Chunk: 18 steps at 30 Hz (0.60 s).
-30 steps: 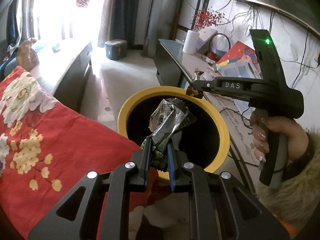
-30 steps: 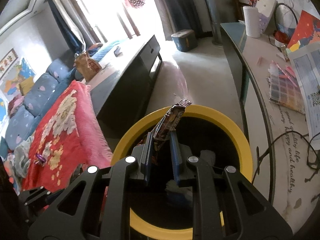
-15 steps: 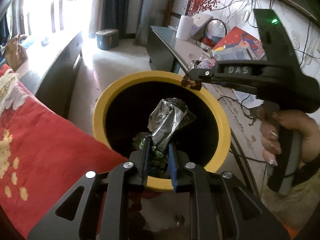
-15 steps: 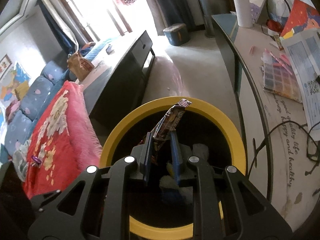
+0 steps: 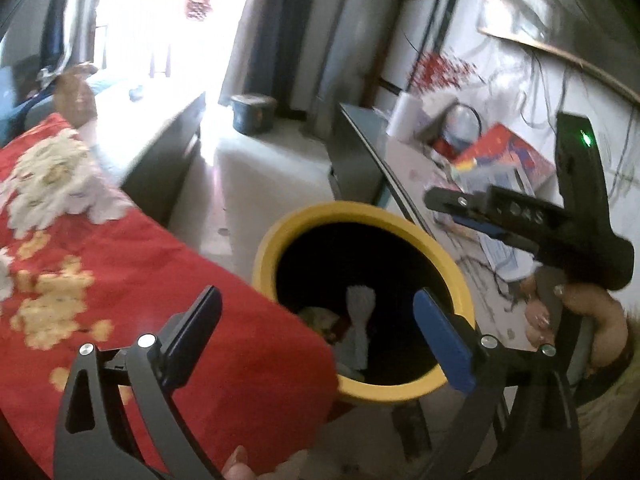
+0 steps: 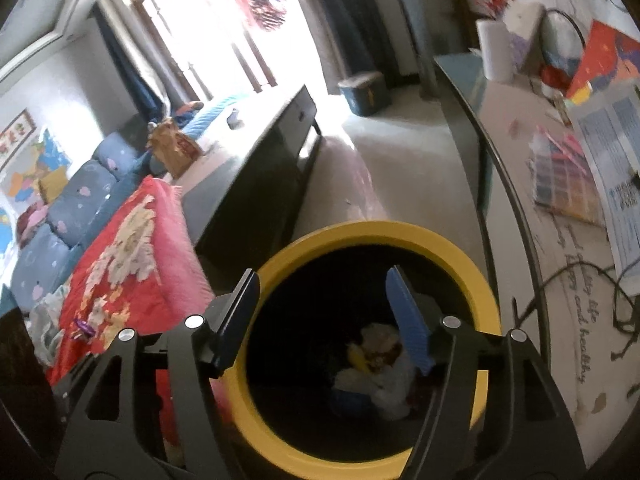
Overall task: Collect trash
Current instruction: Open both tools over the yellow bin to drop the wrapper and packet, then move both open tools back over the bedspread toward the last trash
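Observation:
A round bin with a yellow rim (image 5: 356, 210) (image 6: 384, 230) and a black inside stands on the floor below both grippers. Crumpled wrappers and paper (image 5: 358, 328) (image 6: 380, 360) lie at its bottom. My left gripper (image 5: 316, 332) hangs over the bin's near edge, its jaws opening wide with nothing between them. My right gripper (image 6: 320, 312) is above the bin's mouth, jaws also opening and empty. In the left wrist view the right gripper (image 5: 460, 208) shows side-on over the bin's far right rim, held by a hand (image 5: 576, 320).
A red flowered blanket (image 5: 100, 248) (image 6: 120, 256) lies left of the bin. A glass-topped desk (image 6: 560, 264) with papers, cables and a paper roll (image 6: 496, 52) runs along the right. A dark low cabinet (image 6: 272, 152) and a blue box (image 6: 362, 92) stand beyond on the pale floor.
Both grippers have opened and let go of their wrappers, which are no longer between the jaws. The left wrist view has shifted left, with the bin now right of centre.

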### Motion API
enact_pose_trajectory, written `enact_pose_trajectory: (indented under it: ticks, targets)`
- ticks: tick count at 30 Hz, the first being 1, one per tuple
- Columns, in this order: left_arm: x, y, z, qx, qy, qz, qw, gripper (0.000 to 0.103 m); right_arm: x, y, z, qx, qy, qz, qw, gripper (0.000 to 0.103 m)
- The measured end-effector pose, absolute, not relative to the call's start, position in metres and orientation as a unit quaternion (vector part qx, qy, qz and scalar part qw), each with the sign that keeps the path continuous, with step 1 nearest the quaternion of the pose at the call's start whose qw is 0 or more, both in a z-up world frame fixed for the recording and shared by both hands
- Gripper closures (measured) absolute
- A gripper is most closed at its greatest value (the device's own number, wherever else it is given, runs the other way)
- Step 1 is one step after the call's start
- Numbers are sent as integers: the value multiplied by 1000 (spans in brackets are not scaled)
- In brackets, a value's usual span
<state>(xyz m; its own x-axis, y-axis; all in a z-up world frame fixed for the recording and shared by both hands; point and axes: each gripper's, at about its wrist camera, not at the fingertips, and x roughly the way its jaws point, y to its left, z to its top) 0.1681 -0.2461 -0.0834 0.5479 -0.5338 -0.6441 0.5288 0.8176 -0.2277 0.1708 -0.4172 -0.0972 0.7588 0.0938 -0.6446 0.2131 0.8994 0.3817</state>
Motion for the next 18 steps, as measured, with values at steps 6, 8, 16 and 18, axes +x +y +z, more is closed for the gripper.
enact_pose_trajectory:
  ticks: [6, 8, 16, 18]
  targets:
    - [166, -209, -64, -27, 342, -258, 903, 9, 169, -391, -82, 200, 333, 3, 922, 42]
    - [164, -198, -57, -27, 332, -243, 911, 9, 169, -381, -77, 191, 330, 14, 924, 42]
    - [162, -145, -40, -46, 309, -186, 931, 9, 169, -335, -62, 147, 325, 67, 932, 42]
    - [160, -132, -36, -50, 304, -170, 936, 9, 169, -324, -60, 137, 327, 80, 932, 42]
